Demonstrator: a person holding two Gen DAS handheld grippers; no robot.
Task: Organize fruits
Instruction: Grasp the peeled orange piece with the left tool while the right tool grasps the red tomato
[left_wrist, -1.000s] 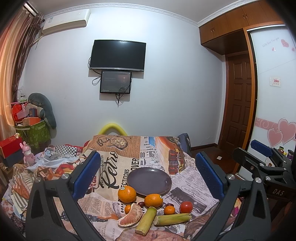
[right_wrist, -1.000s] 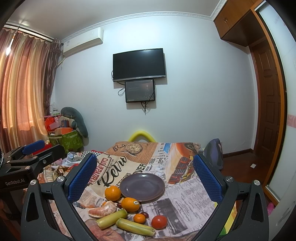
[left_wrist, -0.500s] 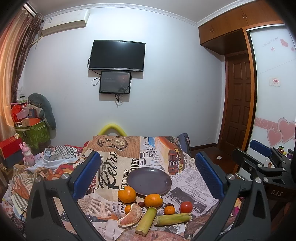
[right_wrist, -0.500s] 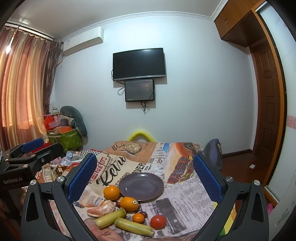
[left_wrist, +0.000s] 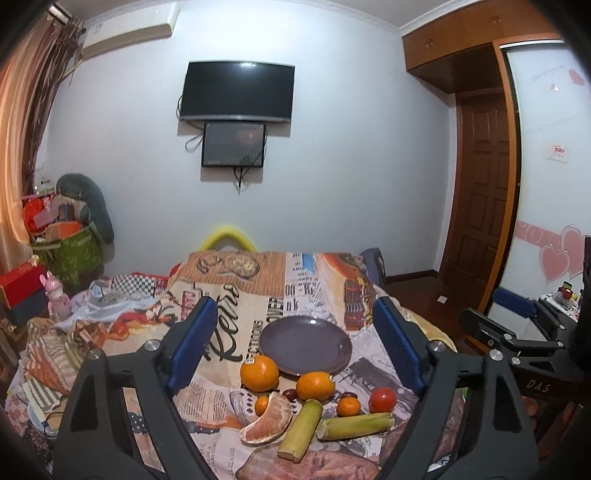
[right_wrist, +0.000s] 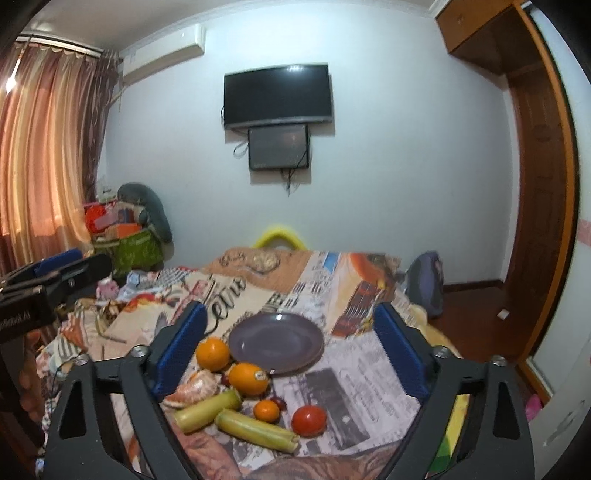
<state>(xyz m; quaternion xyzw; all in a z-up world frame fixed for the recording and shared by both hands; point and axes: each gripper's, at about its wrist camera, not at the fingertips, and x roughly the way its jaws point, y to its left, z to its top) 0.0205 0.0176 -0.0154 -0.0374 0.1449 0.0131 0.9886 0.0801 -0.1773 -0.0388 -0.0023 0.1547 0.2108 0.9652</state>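
Both grippers hang above the near edge of the table, fingers spread wide with nothing between them: the left gripper (left_wrist: 295, 343) frames the fruit from the left, the right gripper (right_wrist: 291, 347) from the right. Nearest lie two cane pieces (left_wrist: 301, 428) (left_wrist: 356, 424), angled toward each other, with a pomelo wedge (left_wrist: 267, 419) just left of them. Behind these sit a small mandarin (left_wrist: 348, 406) and a tomato (left_wrist: 382, 399) to the right, and another mandarin (left_wrist: 261, 404) by the wedge. Two oranges (left_wrist: 259, 372) (left_wrist: 316, 386) come next, the left one touching the plate's rim, the right one bearing a sticker. A dark date (left_wrist: 291, 395) lies between them. The grey plate (left_wrist: 306, 345) sits bare behind the oranges. All rest on a newsprint cloth (left_wrist: 236, 306). Left of the table is a heap of clutter (left_wrist: 55, 314); a yellow chair back (left_wrist: 231, 236) rises at the far edge. Beyond, a TV (left_wrist: 238, 92) hangs above a smaller screen (left_wrist: 233, 144), and a brown door (left_wrist: 480, 192) stands to the right
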